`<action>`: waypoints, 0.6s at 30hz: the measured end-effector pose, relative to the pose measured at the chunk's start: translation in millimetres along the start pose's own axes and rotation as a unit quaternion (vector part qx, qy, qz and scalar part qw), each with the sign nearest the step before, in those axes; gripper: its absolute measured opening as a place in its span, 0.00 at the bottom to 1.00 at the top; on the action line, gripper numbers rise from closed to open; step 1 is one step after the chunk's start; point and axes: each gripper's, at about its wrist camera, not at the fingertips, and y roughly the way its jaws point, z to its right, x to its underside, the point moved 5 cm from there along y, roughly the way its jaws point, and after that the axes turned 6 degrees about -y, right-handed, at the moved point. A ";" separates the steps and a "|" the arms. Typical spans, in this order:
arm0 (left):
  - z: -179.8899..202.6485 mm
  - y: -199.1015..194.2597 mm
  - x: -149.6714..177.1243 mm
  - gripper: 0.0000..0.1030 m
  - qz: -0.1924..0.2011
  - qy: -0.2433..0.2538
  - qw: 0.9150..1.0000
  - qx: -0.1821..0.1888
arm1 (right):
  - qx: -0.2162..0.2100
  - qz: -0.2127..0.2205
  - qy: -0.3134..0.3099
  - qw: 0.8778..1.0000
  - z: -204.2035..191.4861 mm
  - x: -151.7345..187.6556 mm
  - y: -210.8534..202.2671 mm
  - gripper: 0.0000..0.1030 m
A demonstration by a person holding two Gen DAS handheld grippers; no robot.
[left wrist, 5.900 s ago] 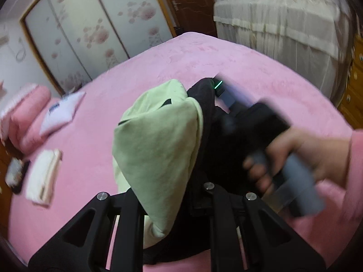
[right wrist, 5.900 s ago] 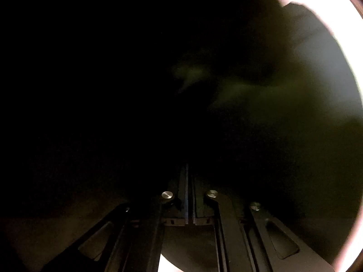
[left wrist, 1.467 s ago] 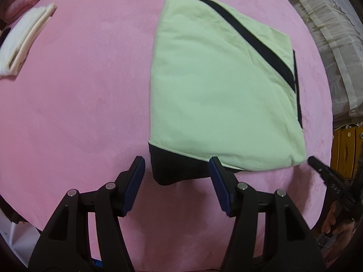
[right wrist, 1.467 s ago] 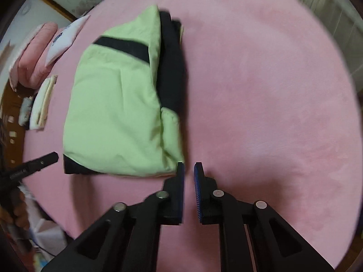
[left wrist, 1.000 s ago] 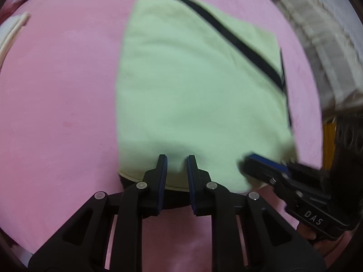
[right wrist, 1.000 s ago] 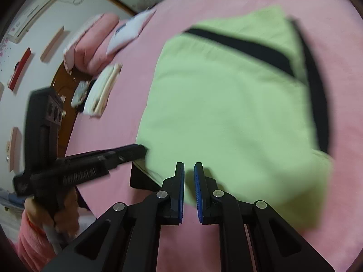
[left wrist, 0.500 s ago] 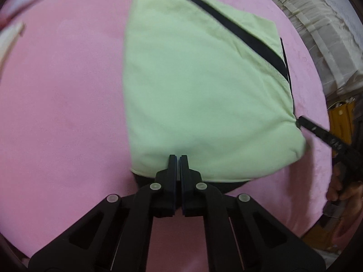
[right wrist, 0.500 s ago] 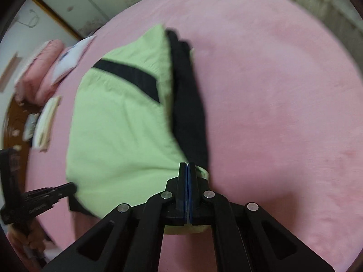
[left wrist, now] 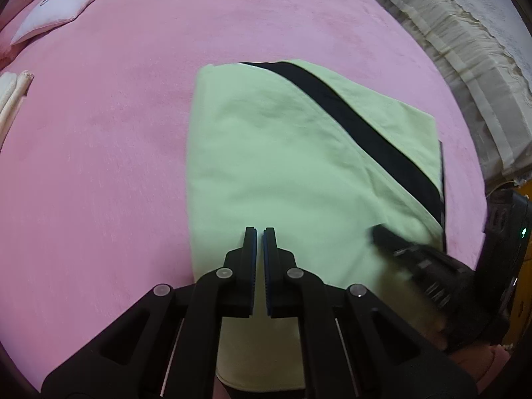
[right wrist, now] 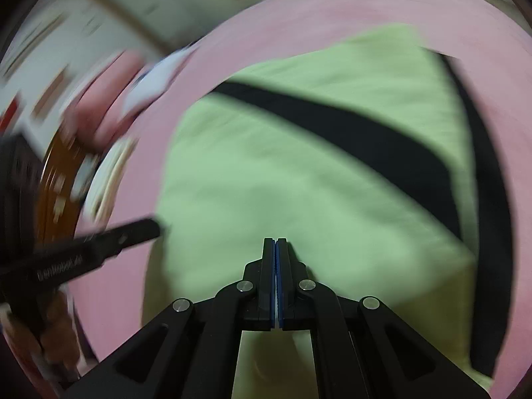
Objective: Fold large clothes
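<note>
A folded light-green garment (left wrist: 282,173) with a black diagonal stripe (left wrist: 359,126) lies flat on the pink bed cover (left wrist: 116,133). My left gripper (left wrist: 259,232) hangs over the garment's near half, shut, with nothing between its pads. The right gripper (left wrist: 415,259) shows blurred at the lower right of the left wrist view, above the garment's near right corner. The right wrist view is motion-blurred: the green garment (right wrist: 266,166) fills it, my right gripper (right wrist: 275,242) is shut and empty above it, and the left gripper (right wrist: 99,239) reaches in from the left edge.
A white pillow (left wrist: 63,6) lies at the far left of the bed. A folded cream cloth (left wrist: 10,99) sits at the left edge. A cream frilled drape (left wrist: 465,66) runs along the right side. Blurred pink pillows (right wrist: 106,99) and wooden furniture (right wrist: 56,183) are beyond the bed.
Both pairs of jaws, slightly apart a second ago, have closed. Both grippers have slid forward over the green garment, and the right view has swung left and blurred.
</note>
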 end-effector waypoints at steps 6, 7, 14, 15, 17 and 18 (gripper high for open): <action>-7.0 18.8 -7.1 0.02 -0.002 -0.023 1.000 0.021 | 0.085 0.059 0.055 0.993 81.3 -12.3 -31.5 0.00; -8.0 22.0 -8.2 0.02 0.000 -0.025 1.000 0.018 | 0.120 0.062 0.053 0.989 88.6 -11.2 -37.7 0.00; -5.7 35.3 -10.3 0.02 0.008 -0.014 1.000 0.022 | 0.180 0.097 0.139 0.969 131.5 -2.1 -87.5 0.00; -4.1 33.6 -12.3 0.02 0.013 -0.010 1.000 0.025 | 0.166 0.097 0.120 0.974 122.4 -5.9 -87.4 0.00; -1.2 35.5 -17.8 0.02 0.016 -0.006 0.999 0.031 | 0.113 0.091 0.083 0.986 91.9 -17.6 -76.3 0.00; 4.2 34.1 -22.0 0.02 0.017 -0.004 0.999 0.031 | 0.073 0.077 0.061 0.993 74.2 -23.9 -66.1 0.00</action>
